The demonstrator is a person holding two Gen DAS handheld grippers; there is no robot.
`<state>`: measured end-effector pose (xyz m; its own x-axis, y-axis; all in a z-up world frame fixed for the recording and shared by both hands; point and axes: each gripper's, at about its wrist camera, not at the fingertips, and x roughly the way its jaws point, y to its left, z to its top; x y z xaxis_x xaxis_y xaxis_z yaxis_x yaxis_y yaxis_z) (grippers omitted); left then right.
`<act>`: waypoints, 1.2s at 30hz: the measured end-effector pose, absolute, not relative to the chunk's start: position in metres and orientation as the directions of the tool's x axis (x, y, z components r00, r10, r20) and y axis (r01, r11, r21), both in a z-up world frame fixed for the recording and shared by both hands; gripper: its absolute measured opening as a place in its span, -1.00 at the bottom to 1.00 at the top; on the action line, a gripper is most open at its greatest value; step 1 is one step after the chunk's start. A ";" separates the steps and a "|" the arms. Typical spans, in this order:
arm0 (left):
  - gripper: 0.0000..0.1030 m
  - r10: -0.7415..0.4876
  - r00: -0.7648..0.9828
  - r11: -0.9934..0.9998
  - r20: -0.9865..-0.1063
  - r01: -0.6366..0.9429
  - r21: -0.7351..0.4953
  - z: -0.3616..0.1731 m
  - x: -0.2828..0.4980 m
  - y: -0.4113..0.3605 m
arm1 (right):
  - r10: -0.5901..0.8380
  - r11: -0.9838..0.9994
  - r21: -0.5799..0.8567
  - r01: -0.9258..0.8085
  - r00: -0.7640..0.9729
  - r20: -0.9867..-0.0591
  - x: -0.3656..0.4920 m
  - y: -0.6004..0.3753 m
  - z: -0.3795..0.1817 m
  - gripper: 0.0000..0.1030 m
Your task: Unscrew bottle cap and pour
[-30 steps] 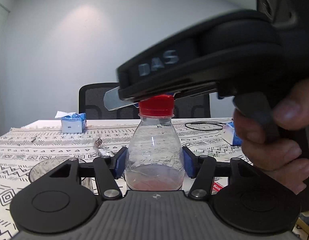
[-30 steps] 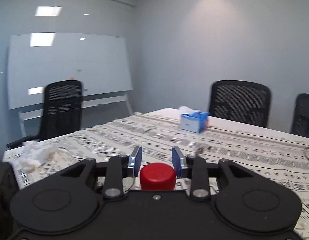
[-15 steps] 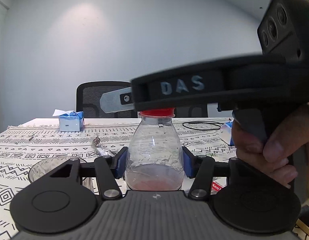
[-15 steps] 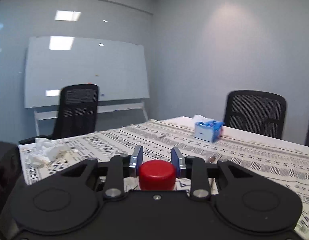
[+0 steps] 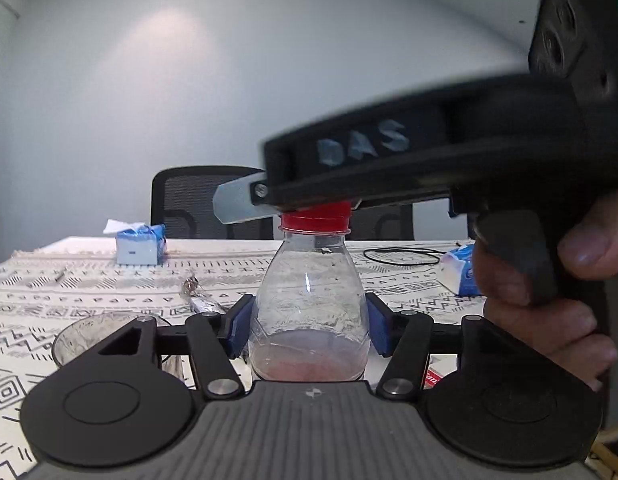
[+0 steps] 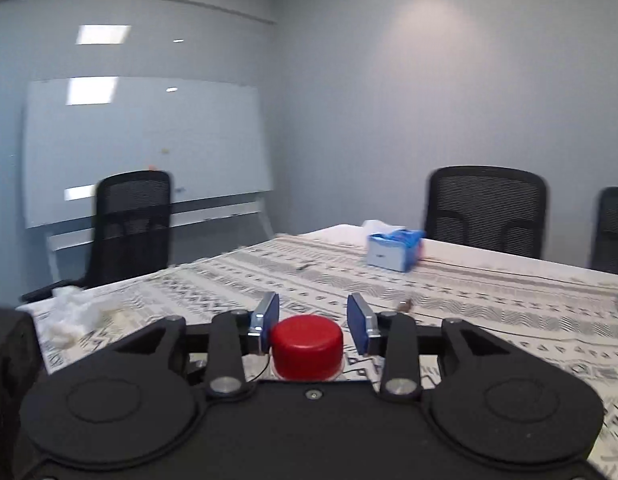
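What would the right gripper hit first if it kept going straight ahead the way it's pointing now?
Little at first: the right gripper straddles the red cap, pads apart, so it would probably pass over the patterned table, likely left of the blue tissue box; depth is unclear.

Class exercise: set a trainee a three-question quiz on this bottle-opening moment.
1. True or false: the cap is off the bottle.
2. The left gripper grips the bottle at its: A neck, B body, C cap.
3. Fill in: the ___ gripper straddles the cap.
Key: 1 false; 2 B; 3 right.
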<state>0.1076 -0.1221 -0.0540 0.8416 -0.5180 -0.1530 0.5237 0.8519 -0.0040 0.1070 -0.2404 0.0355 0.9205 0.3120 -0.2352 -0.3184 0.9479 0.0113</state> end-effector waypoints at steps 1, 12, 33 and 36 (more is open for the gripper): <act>0.07 -0.509 0.848 0.857 -0.148 0.516 0.004 -0.055 0.106 -0.124 | 0.297 0.953 0.007 -0.304 0.925 -0.237 0.107 -0.238 0.035 -0.34; 0.06 -0.492 0.861 0.868 -0.129 0.497 0.008 -0.053 0.100 -0.130 | 0.154 0.987 0.000 -0.161 0.944 -0.293 0.104 -0.224 0.039 -0.34; 0.09 -0.462 0.877 0.886 -0.133 0.464 -0.024 -0.052 0.101 -0.129 | 0.100 0.993 -0.030 -0.113 0.949 -0.298 0.085 -0.211 0.045 -0.32; 0.09 -0.464 0.876 0.885 -0.136 0.464 -0.031 -0.052 0.101 -0.129 | 0.105 0.993 -0.016 -0.115 0.948 -0.301 0.086 -0.214 0.040 -0.35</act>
